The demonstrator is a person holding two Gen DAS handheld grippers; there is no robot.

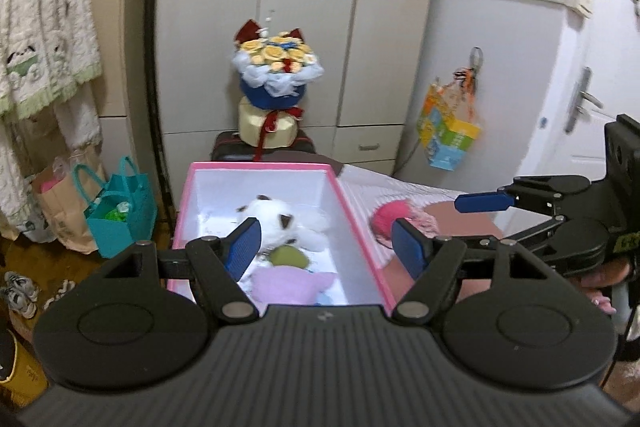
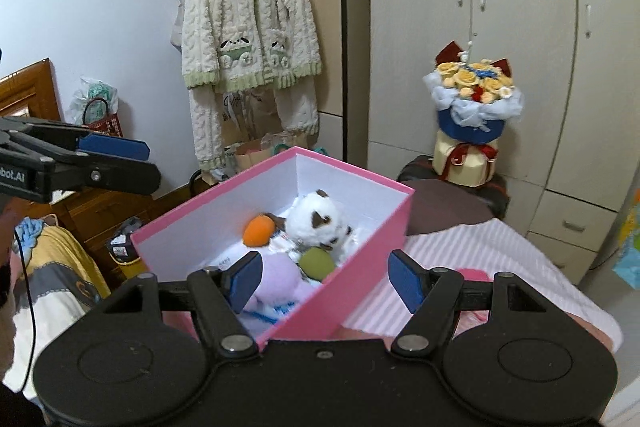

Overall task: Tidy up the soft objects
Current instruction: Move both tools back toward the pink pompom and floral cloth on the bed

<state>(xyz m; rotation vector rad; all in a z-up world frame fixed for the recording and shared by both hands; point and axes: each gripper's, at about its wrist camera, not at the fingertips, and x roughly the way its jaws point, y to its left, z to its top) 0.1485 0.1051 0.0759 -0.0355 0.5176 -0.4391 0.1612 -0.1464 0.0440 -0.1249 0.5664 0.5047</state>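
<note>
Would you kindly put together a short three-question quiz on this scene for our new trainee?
1. True or false: the left gripper holds a toy.
2. Multiple choice: where is the white plush dog with brown spots? A) inside the pink cardboard box with a white lining; B) on the pink striped bedsheet; C) on the wardrobe.
3. Which soft toy lies outside the box?

Key
1. False: both it and the right gripper are open and hold nothing.
2. A, alongside an orange plush ball, a green plush ball and a lilac plush toy.
3. The fluffy pink plush toy, on the sheet.
</note>
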